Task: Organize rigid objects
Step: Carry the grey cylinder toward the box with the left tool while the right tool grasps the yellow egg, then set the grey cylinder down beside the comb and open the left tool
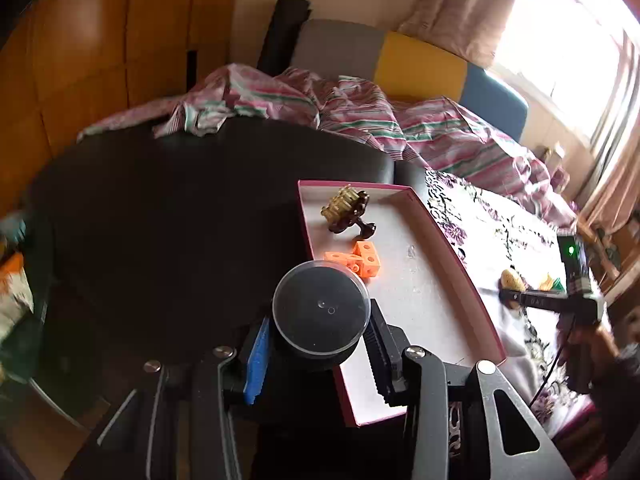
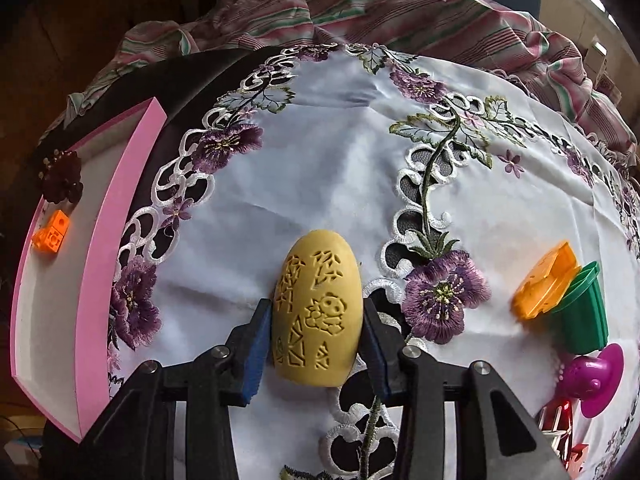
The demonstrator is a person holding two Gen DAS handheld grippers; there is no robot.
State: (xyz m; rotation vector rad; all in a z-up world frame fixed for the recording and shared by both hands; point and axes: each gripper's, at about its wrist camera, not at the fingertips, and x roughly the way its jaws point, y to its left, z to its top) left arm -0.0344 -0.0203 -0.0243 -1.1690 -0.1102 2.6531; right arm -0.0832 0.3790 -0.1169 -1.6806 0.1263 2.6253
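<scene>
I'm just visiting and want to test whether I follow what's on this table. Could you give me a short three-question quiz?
1. True or false: the pink box already holds the orange blocks.
2. Which thing sits between the pads of the right hand-held gripper? A) green cup B) carved yellow egg C) purple toy
3. Fill in: the left hand-held gripper grips a round container with a clear ____.

Key:
1. True; a brown and gold ornament lies there too.
2. B, the carved yellow egg.
3. Lid; the round container hangs at the box's near edge.
</scene>
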